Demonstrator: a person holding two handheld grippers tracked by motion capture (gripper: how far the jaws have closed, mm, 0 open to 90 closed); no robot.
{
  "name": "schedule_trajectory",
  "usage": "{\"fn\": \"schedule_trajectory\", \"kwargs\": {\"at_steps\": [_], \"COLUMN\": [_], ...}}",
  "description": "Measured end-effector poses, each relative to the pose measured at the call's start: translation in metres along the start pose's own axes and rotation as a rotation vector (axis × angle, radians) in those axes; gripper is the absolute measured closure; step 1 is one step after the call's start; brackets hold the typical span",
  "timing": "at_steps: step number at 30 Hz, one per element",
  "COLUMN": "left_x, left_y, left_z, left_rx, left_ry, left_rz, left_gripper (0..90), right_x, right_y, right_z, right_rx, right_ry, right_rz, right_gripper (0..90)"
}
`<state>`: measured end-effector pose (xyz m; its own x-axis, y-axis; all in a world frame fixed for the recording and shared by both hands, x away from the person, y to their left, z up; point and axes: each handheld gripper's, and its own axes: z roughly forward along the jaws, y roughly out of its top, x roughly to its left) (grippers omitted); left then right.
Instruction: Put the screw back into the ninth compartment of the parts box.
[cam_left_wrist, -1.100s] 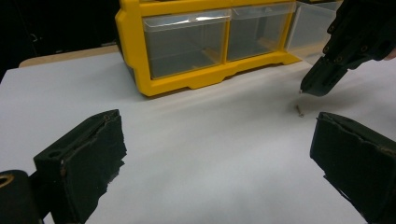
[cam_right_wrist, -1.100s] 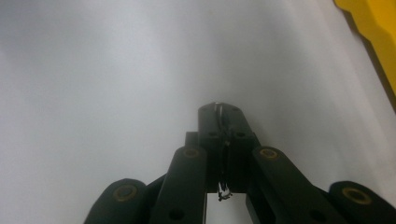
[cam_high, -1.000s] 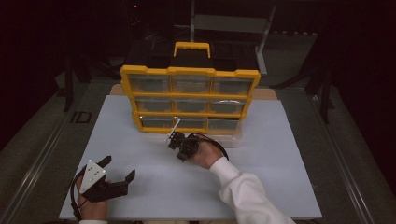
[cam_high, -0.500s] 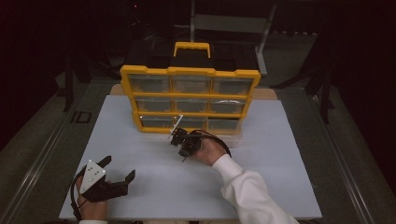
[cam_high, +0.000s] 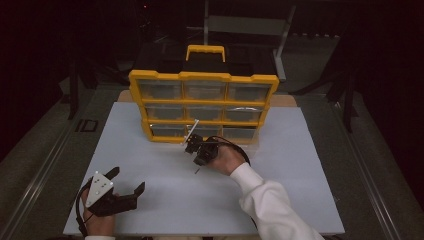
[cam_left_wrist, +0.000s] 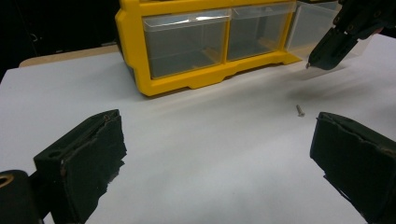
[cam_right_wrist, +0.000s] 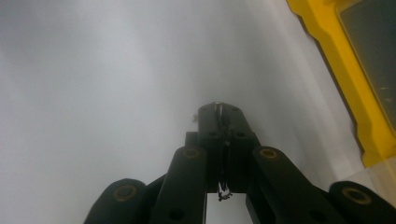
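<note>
Right gripper (cam_high: 196, 167) tips down by the organizer (cam_high: 202, 106).
We see it clenched on a screw (cam_right_wrist: 216, 108); left gripper (cam_high: 127, 181) rests released, another screw (cam_left_wrist: 300, 110) between its jaws' line.

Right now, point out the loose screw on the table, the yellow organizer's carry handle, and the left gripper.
Loose screw (cam_left_wrist: 300, 110), left gripper view, its shaft.
Carry handle (cam_high: 205, 49), high view, top bar.
Left gripper (cam_high: 127, 180), high view, between its fingers.
</note>
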<state>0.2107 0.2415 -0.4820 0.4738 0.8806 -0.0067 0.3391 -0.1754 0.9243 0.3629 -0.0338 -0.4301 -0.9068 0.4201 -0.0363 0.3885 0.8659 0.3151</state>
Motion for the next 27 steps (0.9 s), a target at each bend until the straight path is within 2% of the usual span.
{"fn": "schedule_trajectory", "kwargs": {"at_steps": [21,27], "left_x": [0.0,0.0], "left_y": [0.0,0.0], "left_z": [0.0,0.001], "left_rx": [0.001,0.003], "left_ry": [0.0,0.0], "left_rz": [0.0,0.001], "left_gripper": [3.3,3.3], "right_x": [-0.011,-0.014], "right_y": [-0.002,-0.003], "right_z": [-0.018,-0.023], "right_rx": [-0.012,-0.018], "right_ry": [-0.024,-0.028], "right_rz": [0.006,0.022], "right_gripper": [87.8,87.8]}}
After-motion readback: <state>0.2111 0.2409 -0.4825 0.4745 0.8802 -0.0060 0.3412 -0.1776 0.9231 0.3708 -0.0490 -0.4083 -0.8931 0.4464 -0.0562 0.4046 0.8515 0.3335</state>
